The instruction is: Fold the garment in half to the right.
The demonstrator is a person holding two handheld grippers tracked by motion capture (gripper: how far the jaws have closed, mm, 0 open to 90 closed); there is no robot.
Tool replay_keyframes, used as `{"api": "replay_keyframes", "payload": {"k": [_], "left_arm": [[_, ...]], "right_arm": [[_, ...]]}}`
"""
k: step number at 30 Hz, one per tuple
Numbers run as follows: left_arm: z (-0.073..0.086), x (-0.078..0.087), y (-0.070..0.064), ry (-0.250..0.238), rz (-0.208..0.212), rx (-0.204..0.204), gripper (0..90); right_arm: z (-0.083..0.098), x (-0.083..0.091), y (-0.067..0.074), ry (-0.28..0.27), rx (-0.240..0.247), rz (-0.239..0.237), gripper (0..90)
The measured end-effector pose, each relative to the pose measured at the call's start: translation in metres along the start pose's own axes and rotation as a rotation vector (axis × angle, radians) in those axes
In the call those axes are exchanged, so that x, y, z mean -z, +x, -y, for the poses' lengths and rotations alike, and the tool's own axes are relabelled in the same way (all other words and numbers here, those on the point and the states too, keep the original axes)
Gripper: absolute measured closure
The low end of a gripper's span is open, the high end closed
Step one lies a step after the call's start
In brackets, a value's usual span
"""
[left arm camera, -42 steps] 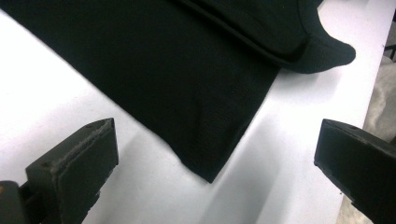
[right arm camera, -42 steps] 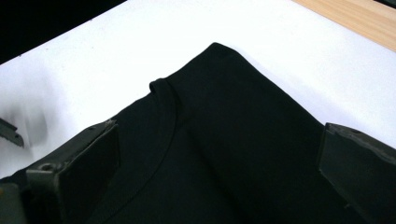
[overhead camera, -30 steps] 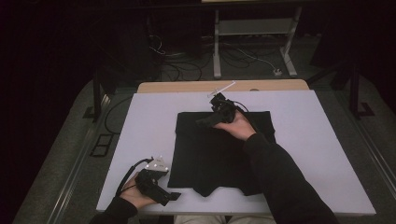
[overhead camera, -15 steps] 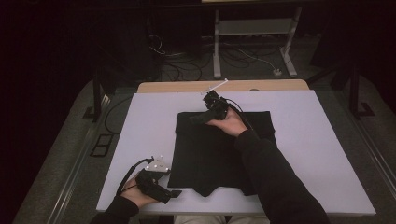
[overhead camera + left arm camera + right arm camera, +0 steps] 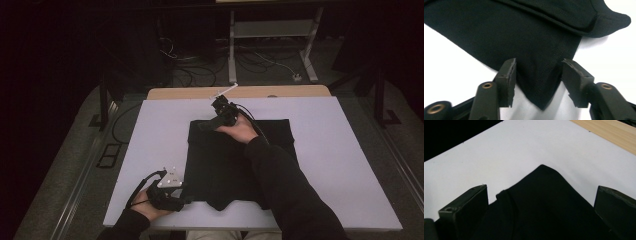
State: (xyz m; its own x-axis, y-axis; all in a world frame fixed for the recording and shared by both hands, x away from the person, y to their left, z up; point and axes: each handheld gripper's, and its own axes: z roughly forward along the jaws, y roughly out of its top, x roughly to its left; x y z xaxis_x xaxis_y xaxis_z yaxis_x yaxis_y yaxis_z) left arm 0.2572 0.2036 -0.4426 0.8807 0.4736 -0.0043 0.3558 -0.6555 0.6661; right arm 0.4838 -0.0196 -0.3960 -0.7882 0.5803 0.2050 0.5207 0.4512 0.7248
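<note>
Black garment (image 5: pixel 235 165) lies flat mid-counter (image 5: pixel 340 150), its near-left corner poking between the parted, unclenched jaws of the left gripper (image 5: pixel 537 80), while the right gripper (image 5: pixel 541 205), jaws wide, hovers over the far-left corner.

The right gripper (image 5: pixel 541 212) holds its jaws wide apart over a black cloth (image 5: pixel 544 207) corner on the white table (image 5: pixel 499 157).
</note>
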Motion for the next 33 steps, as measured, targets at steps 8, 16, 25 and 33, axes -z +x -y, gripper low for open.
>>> {"api": "replay_keyframes", "payload": {"k": [8,16,25,33], "left_arm": [[-0.002,-0.001,0.000,-0.005,0.014,-0.006,57.8],[-0.004,-0.003,0.003,-0.006,0.018,0.010,64.7],[-0.008,-0.004,0.005,0.004,0.033,0.010,72.8],[-0.010,-0.002,0.007,-0.011,0.039,0.010,79.4]], "right_arm": [[-0.004,-0.016,0.003,0.021,0.008,-0.008,0.0],[-0.011,-0.029,0.004,0.030,0.016,-0.008,0.0],[-0.017,-0.047,0.003,0.042,0.020,-0.001,0.0],[-0.021,-0.066,0.003,0.060,0.021,0.011,0.0]]}}
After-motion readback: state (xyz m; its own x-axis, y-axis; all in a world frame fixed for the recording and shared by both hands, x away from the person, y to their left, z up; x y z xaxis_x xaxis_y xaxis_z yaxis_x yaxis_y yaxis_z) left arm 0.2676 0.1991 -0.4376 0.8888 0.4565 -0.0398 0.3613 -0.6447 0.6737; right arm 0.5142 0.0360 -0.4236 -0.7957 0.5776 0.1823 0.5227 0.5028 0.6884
